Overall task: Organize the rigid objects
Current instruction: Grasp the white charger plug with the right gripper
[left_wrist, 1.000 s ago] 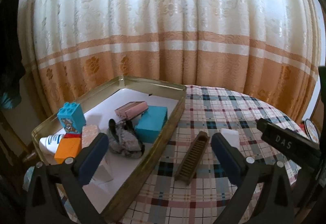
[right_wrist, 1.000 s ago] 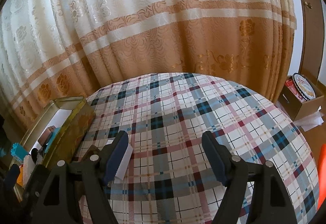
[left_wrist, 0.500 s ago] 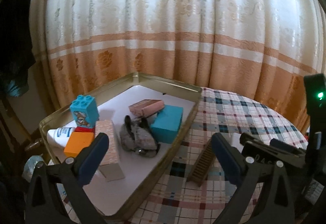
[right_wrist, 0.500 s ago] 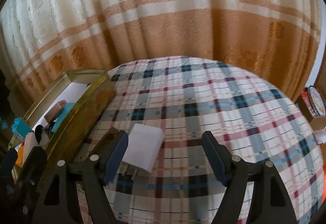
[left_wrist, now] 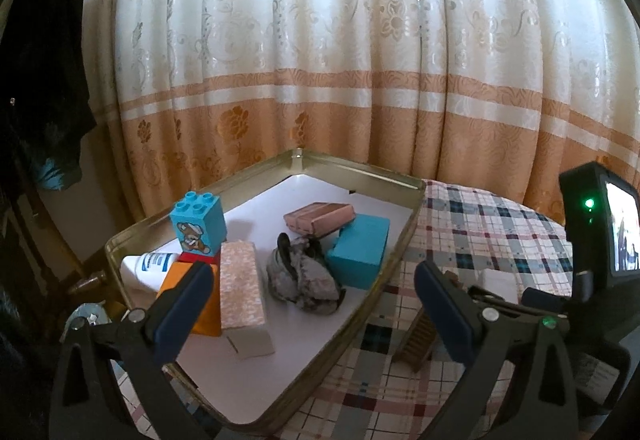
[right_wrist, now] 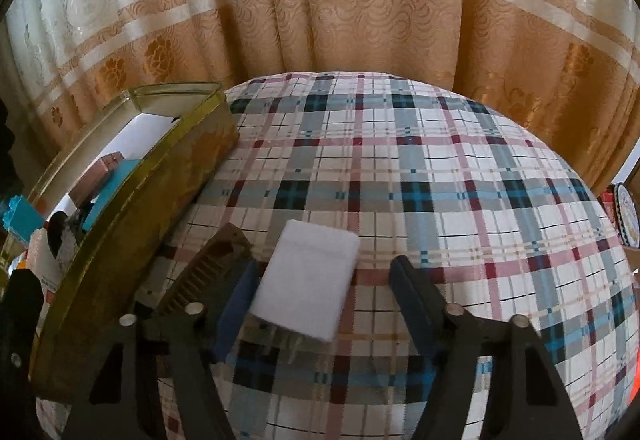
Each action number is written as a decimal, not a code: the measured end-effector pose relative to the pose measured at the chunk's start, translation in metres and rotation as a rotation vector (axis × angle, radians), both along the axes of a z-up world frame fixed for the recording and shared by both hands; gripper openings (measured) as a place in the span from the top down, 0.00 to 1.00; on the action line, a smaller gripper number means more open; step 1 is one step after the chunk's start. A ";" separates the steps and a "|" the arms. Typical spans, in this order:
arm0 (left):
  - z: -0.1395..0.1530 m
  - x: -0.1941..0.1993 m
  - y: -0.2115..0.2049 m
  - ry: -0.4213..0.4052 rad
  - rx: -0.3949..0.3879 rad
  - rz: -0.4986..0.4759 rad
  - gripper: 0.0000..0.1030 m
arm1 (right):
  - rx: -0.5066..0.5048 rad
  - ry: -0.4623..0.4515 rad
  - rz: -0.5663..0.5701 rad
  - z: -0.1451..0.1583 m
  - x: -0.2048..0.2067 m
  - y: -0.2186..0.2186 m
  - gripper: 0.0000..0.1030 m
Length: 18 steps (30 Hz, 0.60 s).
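A gold metal tray (left_wrist: pixel 360 314) on the plaid table holds a teal box (left_wrist: pixel 360 254), a pink box (left_wrist: pixel 320 215), a grey rock (left_wrist: pixel 304 280), a speckled pink block (left_wrist: pixel 242 282), an orange block (left_wrist: pixel 208 314), a blue toy brick (left_wrist: pixel 198 222) and a white tube (left_wrist: pixel 146 266). My left gripper (left_wrist: pixel 312 310) is open and empty above the tray's near side. A brown comb (right_wrist: pixel 204 272) and a white plug adapter (right_wrist: pixel 308 286) lie on the cloth right of the tray (right_wrist: pixel 132 224). My right gripper (right_wrist: pixel 324 308) is open, its fingers on either side of the adapter.
A cream and orange curtain (left_wrist: pixel 320 59) hangs behind the table. The plaid tablecloth (right_wrist: pixel 440 199) stretches to the right. A box with a round tin (right_wrist: pixel 626 215) sits beyond the table's right edge. The right gripper's body and screen (left_wrist: pixel 600 232) show in the left wrist view.
My right gripper has moved left and down, so the white adapter now lies between its fingers. My left gripper has shifted left over the tray.
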<state>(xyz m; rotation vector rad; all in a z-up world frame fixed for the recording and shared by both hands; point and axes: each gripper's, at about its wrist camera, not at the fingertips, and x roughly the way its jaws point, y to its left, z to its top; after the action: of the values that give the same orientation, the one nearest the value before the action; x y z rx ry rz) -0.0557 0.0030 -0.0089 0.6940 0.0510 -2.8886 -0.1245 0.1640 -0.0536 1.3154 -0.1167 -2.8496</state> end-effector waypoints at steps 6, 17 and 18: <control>-0.001 0.001 0.008 0.001 -0.024 -0.031 0.01 | 0.024 0.002 -0.020 0.002 0.009 0.018 0.58; 0.010 0.016 0.039 0.082 -0.079 -0.225 0.01 | 0.004 0.007 -0.168 0.005 0.031 0.086 0.58; 0.011 0.019 0.048 0.090 -0.107 -0.263 0.01 | -0.009 0.011 -0.190 0.005 0.034 0.095 0.58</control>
<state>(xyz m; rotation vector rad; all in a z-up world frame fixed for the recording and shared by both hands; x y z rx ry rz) -0.0365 0.0513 0.0020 0.5918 -0.1965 -3.1431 -0.0906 0.2591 -0.0482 1.3563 -0.2679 -3.0064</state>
